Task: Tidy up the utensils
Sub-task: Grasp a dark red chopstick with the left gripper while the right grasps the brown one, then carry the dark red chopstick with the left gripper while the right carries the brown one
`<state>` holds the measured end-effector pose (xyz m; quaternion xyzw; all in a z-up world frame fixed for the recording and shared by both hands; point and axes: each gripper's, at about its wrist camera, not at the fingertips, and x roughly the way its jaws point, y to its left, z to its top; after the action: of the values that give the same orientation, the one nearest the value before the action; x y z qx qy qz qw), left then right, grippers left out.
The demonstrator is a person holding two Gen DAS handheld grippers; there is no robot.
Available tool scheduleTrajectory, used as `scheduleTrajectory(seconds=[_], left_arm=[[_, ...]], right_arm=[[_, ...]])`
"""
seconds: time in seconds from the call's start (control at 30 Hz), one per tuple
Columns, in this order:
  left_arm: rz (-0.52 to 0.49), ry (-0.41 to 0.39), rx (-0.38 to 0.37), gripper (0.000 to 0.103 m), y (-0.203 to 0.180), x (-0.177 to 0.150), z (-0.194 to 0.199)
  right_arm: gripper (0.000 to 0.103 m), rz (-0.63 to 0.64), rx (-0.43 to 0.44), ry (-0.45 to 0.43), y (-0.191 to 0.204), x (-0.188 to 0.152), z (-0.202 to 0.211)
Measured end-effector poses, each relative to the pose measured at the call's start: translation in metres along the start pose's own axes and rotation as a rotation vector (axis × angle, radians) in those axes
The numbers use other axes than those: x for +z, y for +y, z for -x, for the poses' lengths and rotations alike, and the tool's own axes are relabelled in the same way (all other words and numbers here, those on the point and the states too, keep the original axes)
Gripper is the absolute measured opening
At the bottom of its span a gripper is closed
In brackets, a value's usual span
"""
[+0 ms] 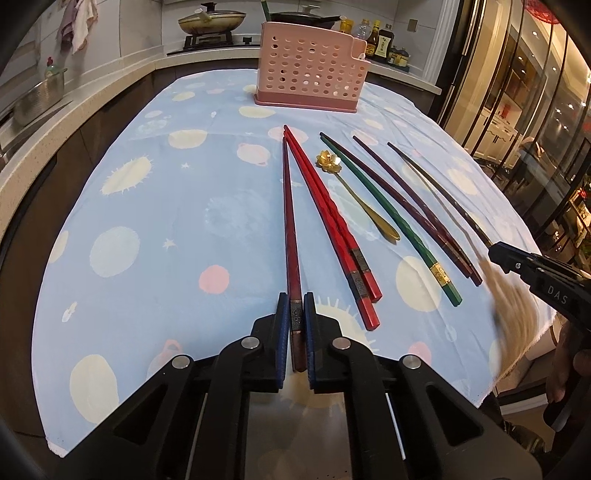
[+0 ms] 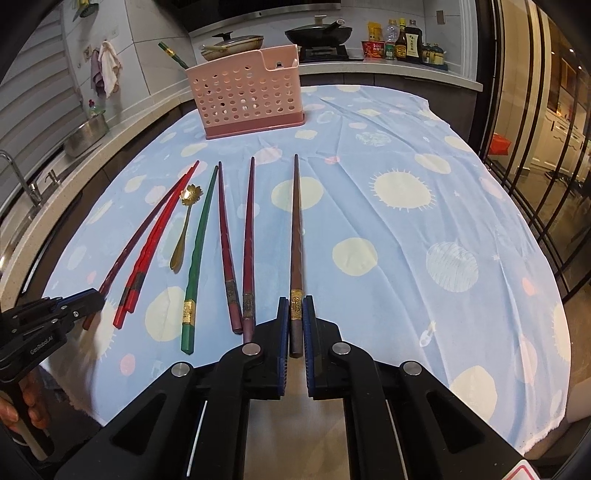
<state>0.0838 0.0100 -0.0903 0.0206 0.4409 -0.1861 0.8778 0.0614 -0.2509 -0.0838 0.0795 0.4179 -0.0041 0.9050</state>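
My left gripper (image 1: 296, 301) is shut on the thick end of a dark red chopstick (image 1: 289, 206) lying on the table. My right gripper (image 2: 296, 301) is shut on the thick end of a brown chopstick (image 2: 296, 229); it shows at the right of the left wrist view (image 1: 493, 254). Between them lie a pair of red chopsticks (image 1: 328, 225), a gold flower-handled spoon (image 1: 354, 195), a green chopstick (image 1: 391, 225) and two maroon chopsticks (image 2: 236, 243). A pink perforated utensil basket (image 1: 310, 72) stands at the far end and holds one green chopstick (image 2: 171, 53).
The table has a light blue cloth (image 2: 406, 206) with pale spots. Behind it a counter carries a stove with pans (image 2: 317, 33), sauce bottles (image 2: 406, 42) and a sink with a metal pot (image 2: 86, 133). Glass doors (image 2: 535, 110) stand on the right.
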Motion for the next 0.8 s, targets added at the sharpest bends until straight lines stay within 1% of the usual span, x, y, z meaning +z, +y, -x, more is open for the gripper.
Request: scheduleTrajectory(seconds=[0.13,0.33,0.6,0.8], left_arm=[[0.007,-0.030,-0.009,0.008,0.000,0.005,0.014],[0.014,-0.119,-0.015,0.008,0.003,0.027,0.045],[0.013,-0.257,-0.030,0.007,0.008,0.075,0.075],[-0.005,-0.316,-0.008,0.006,0.008,0.111,0.079]], right_arm=[[0.007,-0.008,0.009,-0.042,-0.002,0.008,0.014],[0.007,-0.018,0.036,-0.121,-0.004,0.029,0.038],[0.007,-0.002,0.039,-0.245,-0.005,0.075,0.061],[0.007,0.010,0.040,-0.302,-0.005,0.107,0.069]])
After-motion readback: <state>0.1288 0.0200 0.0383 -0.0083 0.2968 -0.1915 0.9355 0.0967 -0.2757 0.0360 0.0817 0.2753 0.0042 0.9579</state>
